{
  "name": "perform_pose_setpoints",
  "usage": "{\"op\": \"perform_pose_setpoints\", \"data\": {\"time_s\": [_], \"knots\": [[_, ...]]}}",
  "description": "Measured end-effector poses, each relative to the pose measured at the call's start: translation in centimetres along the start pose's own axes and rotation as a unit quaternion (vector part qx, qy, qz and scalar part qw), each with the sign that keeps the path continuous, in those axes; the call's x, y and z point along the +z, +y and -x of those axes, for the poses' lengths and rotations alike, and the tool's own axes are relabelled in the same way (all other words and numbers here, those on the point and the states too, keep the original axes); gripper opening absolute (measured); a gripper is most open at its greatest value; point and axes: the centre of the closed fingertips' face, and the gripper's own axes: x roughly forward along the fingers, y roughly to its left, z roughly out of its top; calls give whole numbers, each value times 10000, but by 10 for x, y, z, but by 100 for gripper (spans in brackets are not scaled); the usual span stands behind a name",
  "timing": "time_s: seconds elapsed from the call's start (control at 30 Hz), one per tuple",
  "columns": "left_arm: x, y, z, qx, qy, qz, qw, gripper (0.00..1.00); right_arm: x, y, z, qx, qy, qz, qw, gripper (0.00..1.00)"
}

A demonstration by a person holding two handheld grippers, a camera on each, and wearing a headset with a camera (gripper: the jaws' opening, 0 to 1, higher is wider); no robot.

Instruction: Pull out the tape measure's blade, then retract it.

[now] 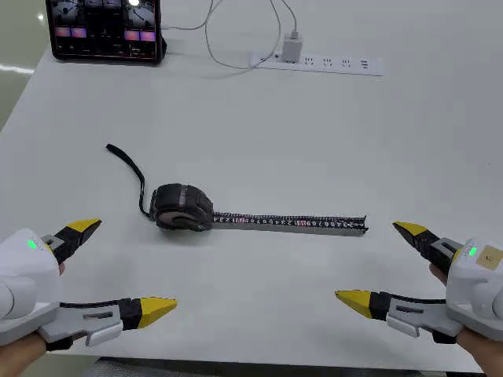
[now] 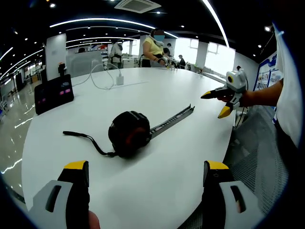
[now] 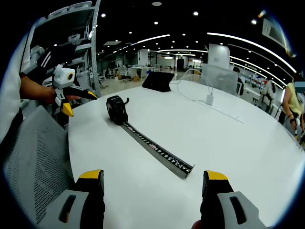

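The tape measure [image 1: 182,209] lay near the middle of the white counter [image 1: 314,141], its dark round case on its side and its blade [image 1: 291,223] drawn out flat toward the person's right. A black wrist strap [image 1: 130,169] trailed off from the case on the other side. The left gripper [image 1: 136,263] hovered at the near edge, short of the case, jaws spread wide and holding nothing. The right gripper [image 1: 366,261] hung just short of the blade's tip, jaws likewise agape and empty. At the far edge stood a tablet [image 1: 106,30] and a power strip [image 1: 318,63].
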Motion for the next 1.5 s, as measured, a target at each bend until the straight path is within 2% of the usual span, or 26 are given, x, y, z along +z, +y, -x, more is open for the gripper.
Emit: {"op": "perform_pose_setpoints", "data": {"time_s": [0.5,0.77,0.9,1.1,1.5], "knots": [[11,2,-21,171,-42,166,9997,98,3,-15,-7,24,1,78,10000,81],[19,4,-34,235,-135,309,9992,97,3,-20,-12,66,22,113,9999,80],[23,2,-42,226,-184,397,9988,96,4,-24,-14,79,40,145,9999,79],[23,1,-50,198,-172,458,9986,95,6,-27,-16,90,53,176,9998,79],[26,-6,-67,75,-308,737,9968,93,6,-29,-20,116,49,189,9997,78]]}}
